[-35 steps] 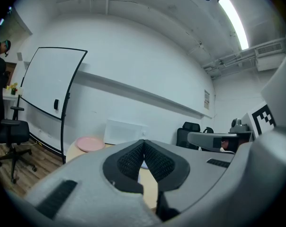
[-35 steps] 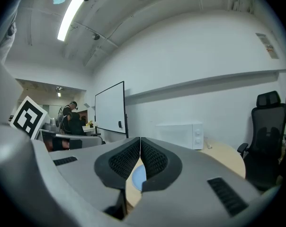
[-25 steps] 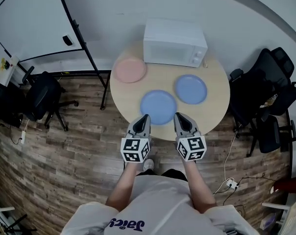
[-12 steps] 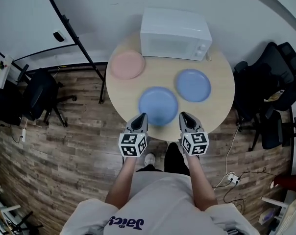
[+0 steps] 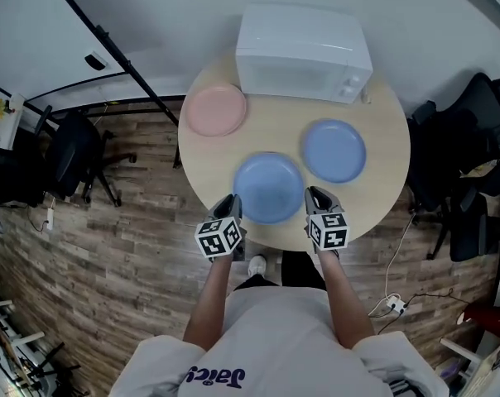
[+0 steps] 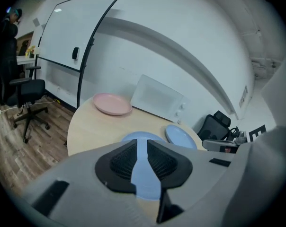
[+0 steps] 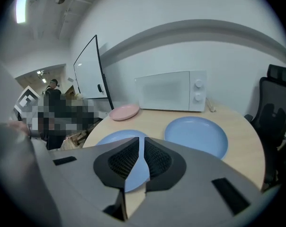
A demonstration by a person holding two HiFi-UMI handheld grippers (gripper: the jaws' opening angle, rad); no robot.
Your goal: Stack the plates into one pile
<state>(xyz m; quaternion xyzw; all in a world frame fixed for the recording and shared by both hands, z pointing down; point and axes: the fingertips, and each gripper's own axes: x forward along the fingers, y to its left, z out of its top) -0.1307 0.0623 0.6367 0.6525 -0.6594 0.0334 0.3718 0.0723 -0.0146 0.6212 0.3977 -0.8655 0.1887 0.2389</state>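
head view shows left gripper [image 5: 228, 199] and right gripper [image 5: 319, 194] flanking the near blue plate [image 5: 269, 188] at the edge of the table [image 5: 207, 157], jaws just cracking apart and empty; likely the first reach, needing a wider opening to take its rim.

Head view looks steeply down on the table [image 5: 285, 129]; both gripper views skim it low, sharing the near blue plate [image 5: 268, 188].

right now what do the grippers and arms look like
Both the left gripper and right gripper are grey shells with black ribbed pads, each carrying a white cube of black square markers. Their jaws have just been opening, nothing between. Short white sleeves, no cables visible.
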